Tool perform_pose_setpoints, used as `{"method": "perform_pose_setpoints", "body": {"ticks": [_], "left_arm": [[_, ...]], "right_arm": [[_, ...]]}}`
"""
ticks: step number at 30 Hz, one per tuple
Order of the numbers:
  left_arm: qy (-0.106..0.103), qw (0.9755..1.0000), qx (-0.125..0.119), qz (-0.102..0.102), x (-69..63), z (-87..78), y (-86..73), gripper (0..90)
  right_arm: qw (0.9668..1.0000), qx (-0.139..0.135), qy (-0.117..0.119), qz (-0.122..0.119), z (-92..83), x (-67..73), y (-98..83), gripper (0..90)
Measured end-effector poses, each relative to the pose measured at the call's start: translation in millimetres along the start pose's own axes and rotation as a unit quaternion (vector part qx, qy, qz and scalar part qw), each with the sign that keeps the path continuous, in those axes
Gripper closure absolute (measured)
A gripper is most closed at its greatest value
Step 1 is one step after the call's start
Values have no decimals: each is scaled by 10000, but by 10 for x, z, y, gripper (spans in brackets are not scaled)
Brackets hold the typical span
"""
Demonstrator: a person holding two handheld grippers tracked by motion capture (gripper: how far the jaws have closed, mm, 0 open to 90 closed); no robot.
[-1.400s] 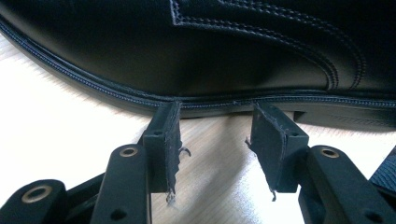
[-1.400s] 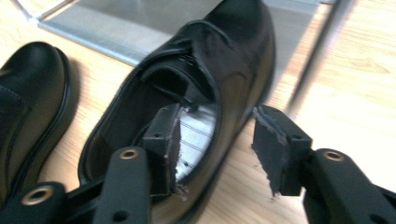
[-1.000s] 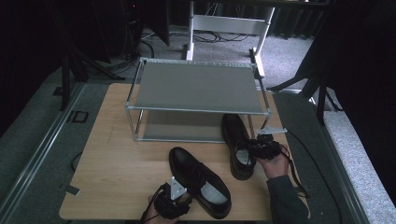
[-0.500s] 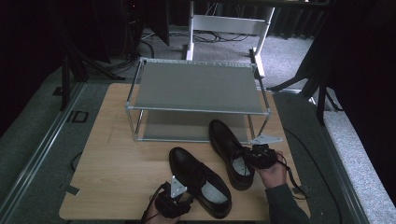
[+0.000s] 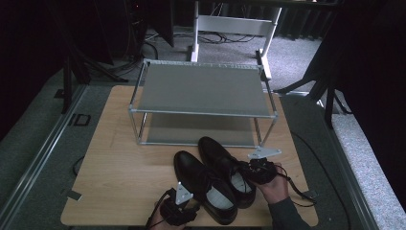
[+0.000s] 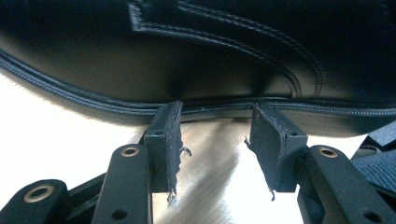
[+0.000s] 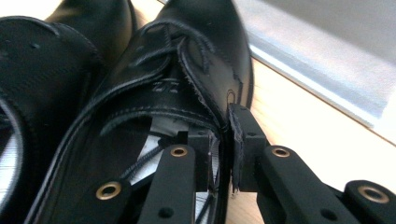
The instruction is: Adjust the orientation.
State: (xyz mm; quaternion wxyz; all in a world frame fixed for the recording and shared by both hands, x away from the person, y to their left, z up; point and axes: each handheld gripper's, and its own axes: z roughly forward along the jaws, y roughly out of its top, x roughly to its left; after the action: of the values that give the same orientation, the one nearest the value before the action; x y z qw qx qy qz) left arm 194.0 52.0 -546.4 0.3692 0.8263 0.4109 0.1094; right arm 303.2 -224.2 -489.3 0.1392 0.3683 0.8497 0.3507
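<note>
Both shoes now touch; right claw (image 7: pixel 219 158) closed on right shoe (image 5: pixel 225 167).

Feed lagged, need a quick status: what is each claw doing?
Left claw: open, tips against the left shoe.
Right claw: shut on the right shoe side wall.

The right gripper (image 5: pixel 249 168) is sitting in the person's right hand (image 5: pixel 273 184) at the near right, its jaws having just been closing – now pinched tight on a thin leather edge (one jaw inside, one outside). The left gripper (image 5: pixel 178 211) is resting low at the near edge – jaws standing apart, tips touching a shoe's sole edge.
</note>
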Motion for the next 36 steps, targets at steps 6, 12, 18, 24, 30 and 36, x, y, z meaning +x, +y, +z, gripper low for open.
{"method": "perform_pose_setpoints", "body": {"ticks": [6,12,18,24,30,36], "left_arm": [[-131,9999,-6,-9,-41,0,8,558],[-168,9999,-11,-32,-42,16,29,559],[-204,9998,-47,-28,-81,107,111,559],[-232,9997,-18,90,-151,226,229,557],[-435,9988,29,206,-239,343,341,558],[-673,9975,34,235,-296,480,458,573]], "right_arm": [[10000,13,-63,-15,-2,59,0,803],[10000,49,-43,-46,0,39,19,807],[9999,39,-131,-58,-26,-31,20,809],[9997,17,-221,-47,-81,-161,-5,807],[9998,16,-139,-149,-120,-341,-20,804],[10000,-68,-52,-49,-137,-563,-30,786]]}}
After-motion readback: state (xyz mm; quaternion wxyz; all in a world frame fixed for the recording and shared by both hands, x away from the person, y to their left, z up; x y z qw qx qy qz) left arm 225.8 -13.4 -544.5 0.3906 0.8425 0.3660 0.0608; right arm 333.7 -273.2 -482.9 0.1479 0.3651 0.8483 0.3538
